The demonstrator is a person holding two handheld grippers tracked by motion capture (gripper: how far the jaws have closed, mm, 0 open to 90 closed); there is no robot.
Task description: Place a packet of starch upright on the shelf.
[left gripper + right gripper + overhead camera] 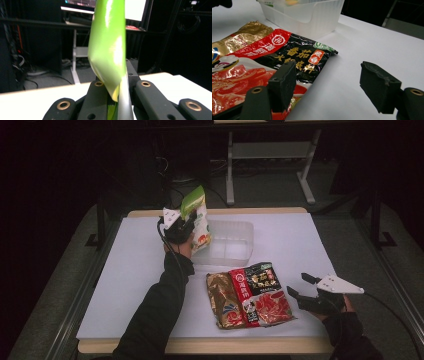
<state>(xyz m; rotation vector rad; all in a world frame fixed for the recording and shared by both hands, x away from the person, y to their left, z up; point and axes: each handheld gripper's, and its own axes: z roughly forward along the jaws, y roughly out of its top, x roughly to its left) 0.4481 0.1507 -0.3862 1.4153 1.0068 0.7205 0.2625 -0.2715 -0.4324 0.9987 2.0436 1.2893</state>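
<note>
Your left gripper (186,222) is pinched tight on a green and white pouch (197,215), holding it upright above the near left corner of the clear plastic bin (235,245) at the back of the table (125,270). Looking along that gripper's own jaws, you see them pressed together on the lower edge of the pouch (108,50), whose glossy green side rises straight up between them. Your right gripper (300,287) sits low over the table's right side with its jaws spread and nothing between them. Its left pad hangs over the corner of the big red and black sauce packet (262,67), and its right pad is over bare white tabletop. That packet (247,292) lies flat in front of the bin, just left of your right gripper, with a gold packet (220,292) tucked under its left half.
</note>
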